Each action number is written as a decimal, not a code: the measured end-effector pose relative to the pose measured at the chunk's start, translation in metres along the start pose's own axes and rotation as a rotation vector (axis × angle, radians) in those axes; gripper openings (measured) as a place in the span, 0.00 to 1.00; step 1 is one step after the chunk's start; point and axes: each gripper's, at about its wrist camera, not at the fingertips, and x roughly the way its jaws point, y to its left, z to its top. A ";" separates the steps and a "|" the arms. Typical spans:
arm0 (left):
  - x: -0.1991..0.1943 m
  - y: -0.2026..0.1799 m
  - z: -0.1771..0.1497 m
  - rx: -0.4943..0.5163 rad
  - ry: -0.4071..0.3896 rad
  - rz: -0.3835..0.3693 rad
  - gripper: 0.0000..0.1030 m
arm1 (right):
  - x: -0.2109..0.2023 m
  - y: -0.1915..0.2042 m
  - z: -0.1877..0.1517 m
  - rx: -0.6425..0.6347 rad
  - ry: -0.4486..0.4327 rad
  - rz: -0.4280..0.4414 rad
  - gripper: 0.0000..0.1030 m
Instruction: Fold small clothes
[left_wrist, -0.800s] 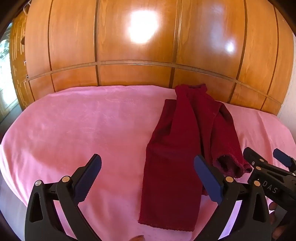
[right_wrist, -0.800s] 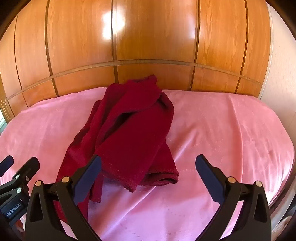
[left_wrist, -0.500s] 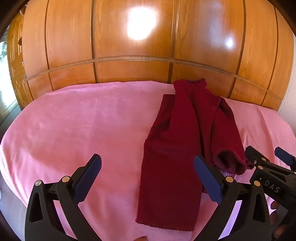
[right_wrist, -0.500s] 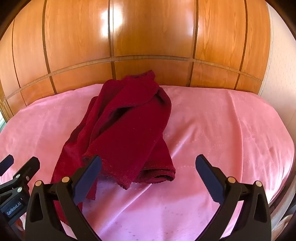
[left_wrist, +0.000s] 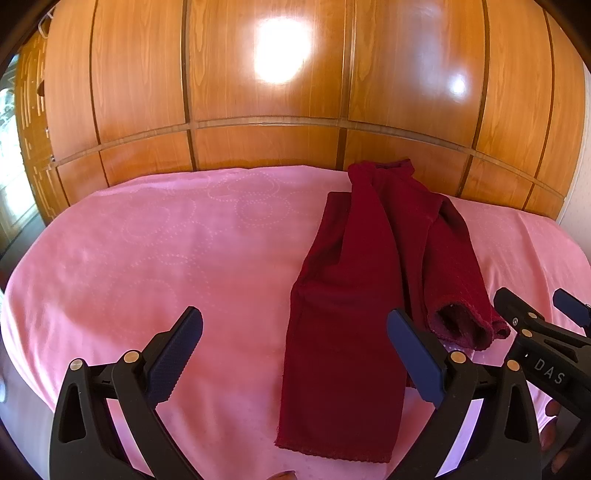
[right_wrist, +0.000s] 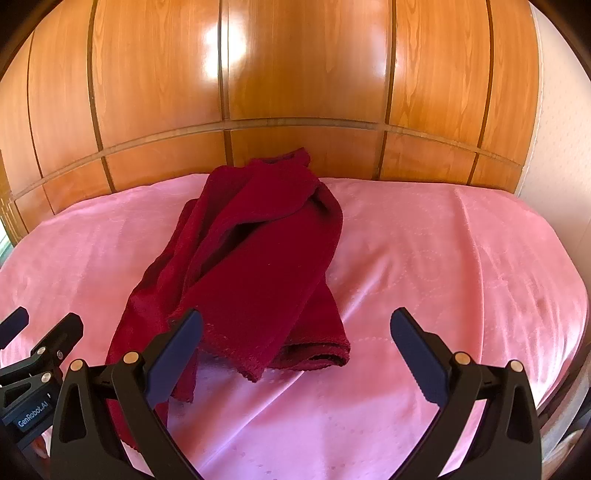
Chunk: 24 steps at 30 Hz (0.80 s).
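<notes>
A dark red sweater (left_wrist: 347, 295) lies partly folded lengthwise on the pink bedspread (left_wrist: 147, 251), collar at twelve o'clock. Left gripper (left_wrist: 295, 350) and right gripper (right_wrist: 295, 350) hover wide open, empty. Next move, likely: pinch the hem at six o'clock and fold toward the collar.

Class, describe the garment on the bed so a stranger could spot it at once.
Start at the glossy wooden wardrobe, then drop to the pink bedspread before it. The dark red sweater lies there, partly folded lengthwise, the only cloth item on the pink.
</notes>
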 end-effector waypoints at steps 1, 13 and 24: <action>-0.003 0.001 -0.001 0.002 -0.004 0.003 0.96 | 0.000 0.000 0.001 0.002 0.003 0.002 0.98; -0.009 0.010 -0.002 0.004 -0.026 0.018 0.96 | -0.004 0.003 -0.004 -0.001 0.013 0.028 0.98; -0.008 0.019 -0.004 -0.008 -0.023 0.018 0.96 | -0.004 0.008 -0.001 -0.009 0.023 0.048 0.98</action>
